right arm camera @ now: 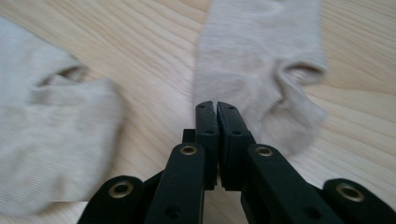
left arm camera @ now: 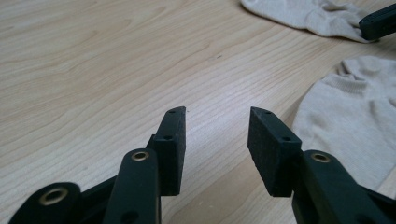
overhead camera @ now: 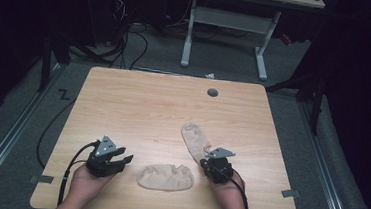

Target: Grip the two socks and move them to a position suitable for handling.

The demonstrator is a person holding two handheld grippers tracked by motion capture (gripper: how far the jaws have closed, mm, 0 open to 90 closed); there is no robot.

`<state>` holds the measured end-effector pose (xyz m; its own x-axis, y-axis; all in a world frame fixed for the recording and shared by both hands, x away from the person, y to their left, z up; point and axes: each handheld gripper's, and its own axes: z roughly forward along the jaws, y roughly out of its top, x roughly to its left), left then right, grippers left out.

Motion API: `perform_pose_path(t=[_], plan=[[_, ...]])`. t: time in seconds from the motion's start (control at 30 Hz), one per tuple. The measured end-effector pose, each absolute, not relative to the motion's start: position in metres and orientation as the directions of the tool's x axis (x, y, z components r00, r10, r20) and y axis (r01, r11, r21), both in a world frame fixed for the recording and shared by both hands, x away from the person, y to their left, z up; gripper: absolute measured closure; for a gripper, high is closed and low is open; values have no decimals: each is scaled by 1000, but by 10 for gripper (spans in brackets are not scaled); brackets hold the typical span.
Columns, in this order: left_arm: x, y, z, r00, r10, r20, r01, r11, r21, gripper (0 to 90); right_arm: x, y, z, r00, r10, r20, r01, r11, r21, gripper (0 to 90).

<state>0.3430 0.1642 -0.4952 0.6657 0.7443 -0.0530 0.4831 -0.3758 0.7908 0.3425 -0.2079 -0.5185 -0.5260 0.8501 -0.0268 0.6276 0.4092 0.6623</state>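
Two beige socks lie on the worktop (overhead camera: 123, 99). The right hand-held gripper (right arm camera: 217, 109) has its jaws pressed together at the edge of the far sock (right arm camera: 261, 60), with no cloth seen between them. The left hand-held gripper (left arm camera: 217, 140) has its jaws apart, holding nothing, beside the near sock (left arm camera: 355, 121). If the right one pulls, the sock may stay behind.

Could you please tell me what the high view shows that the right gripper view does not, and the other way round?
High view: the whole table, its grey cable hole and the open left tool. Right gripper view: the right tool close up, jaws closed together at the edge of the farther sock, with its cuff opening visible. Both: the two beige socks, including the nearer sock, lying on the wood top.
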Motion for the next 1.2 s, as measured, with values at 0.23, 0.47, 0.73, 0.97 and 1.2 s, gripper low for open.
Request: perform_pose_path(t=[0.23,0.47,0.73,0.97,1.2], plan=[[348,160,-493,668,742,-57,482,-374,792,571,339,-242,-519,-437,899,-35,660,347,666,882],[353,152,-494,678,733,-59,478,-378,793,571,351,-268,-519,-343,938,-54,686,289,668,883],[354,153,-496,677,733,-64,482,-376,791,569,369,-270,-520,-321,944,-70,688,284,668,889],[357,155,-498,668,740,-79,498,-366,786,558,395,-254,-520,-351,933,-82,678,314,665,891],[358,153,-503,665,744,-60,498,-382,778,554,412,-213,-522,-437,897,-72,640,366,676,893]])
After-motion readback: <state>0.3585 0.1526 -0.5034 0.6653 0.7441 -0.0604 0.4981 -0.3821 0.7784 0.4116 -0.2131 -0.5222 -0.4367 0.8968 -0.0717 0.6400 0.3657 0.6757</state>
